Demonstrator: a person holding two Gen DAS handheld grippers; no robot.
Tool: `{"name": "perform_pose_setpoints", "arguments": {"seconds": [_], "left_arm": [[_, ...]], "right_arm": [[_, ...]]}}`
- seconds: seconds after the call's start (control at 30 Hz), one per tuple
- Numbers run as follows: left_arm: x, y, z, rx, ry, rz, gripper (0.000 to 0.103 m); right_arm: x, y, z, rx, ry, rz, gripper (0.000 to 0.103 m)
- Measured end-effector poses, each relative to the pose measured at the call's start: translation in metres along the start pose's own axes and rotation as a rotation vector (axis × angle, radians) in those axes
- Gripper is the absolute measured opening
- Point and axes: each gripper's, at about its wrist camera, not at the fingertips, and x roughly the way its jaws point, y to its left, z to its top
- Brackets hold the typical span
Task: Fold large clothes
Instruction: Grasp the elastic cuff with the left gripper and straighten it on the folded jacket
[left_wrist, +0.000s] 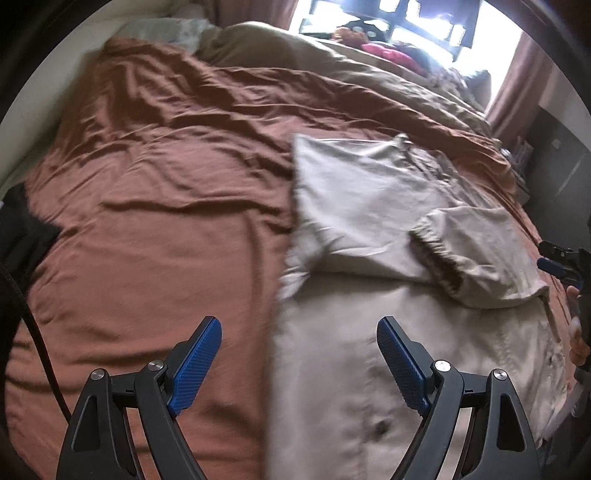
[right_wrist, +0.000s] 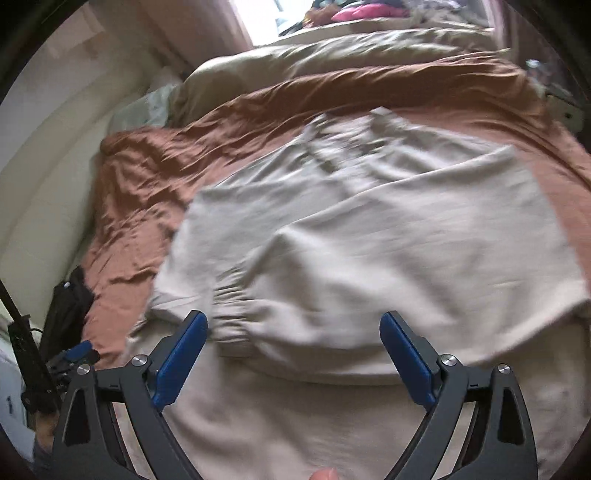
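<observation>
Claws both gape empty over beige jacket (left_wrist: 369, 221), its left edge meeting bare brown bedspread (left_wrist: 147, 184)

A pale beige jacket (left_wrist: 369, 229) with dark brown lining at its gathered cuff (left_wrist: 439, 264) lies on a rust-brown bedsheet (left_wrist: 166, 184), beyond it a tan duvet (left_wrist: 295, 55) and bright pink clothing (left_wrist: 391, 53), while the black grippers carry blue textured fingers (left_wrist: 195, 362).
</observation>
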Motion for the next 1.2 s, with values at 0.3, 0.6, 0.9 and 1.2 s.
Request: {"name": "perform_pose_setpoints", "arguments": {"seconds": [0.3, 0.6, 0.9, 1.2], "left_arm": [[0.042, -0.082, 0.025, 0.075, 0.05, -0.091, 0.087], [0.098, -0.135, 0.042, 0.058, 0.166, -0.143, 0.087], [0.137, -0.173, 0.036, 0.159, 0.231, -0.044, 0.087], [0.152, -0.198, 0.043, 0.279, 0.243, 0.027, 0.042]], "right_arm": [[-0.044, -0.08, -0.014, 0.082, -0.057, -0.136, 0.094], [-0.08, -0.149, -0.03, 0.182, -0.05, -0.275, 0.094], [-0.049, -0.189, -0.042, 0.23, 0.062, -0.385, 0.06], [-0.026, -0.192, -0.045, 0.256, 0.076, -0.363, 0.057]]}}
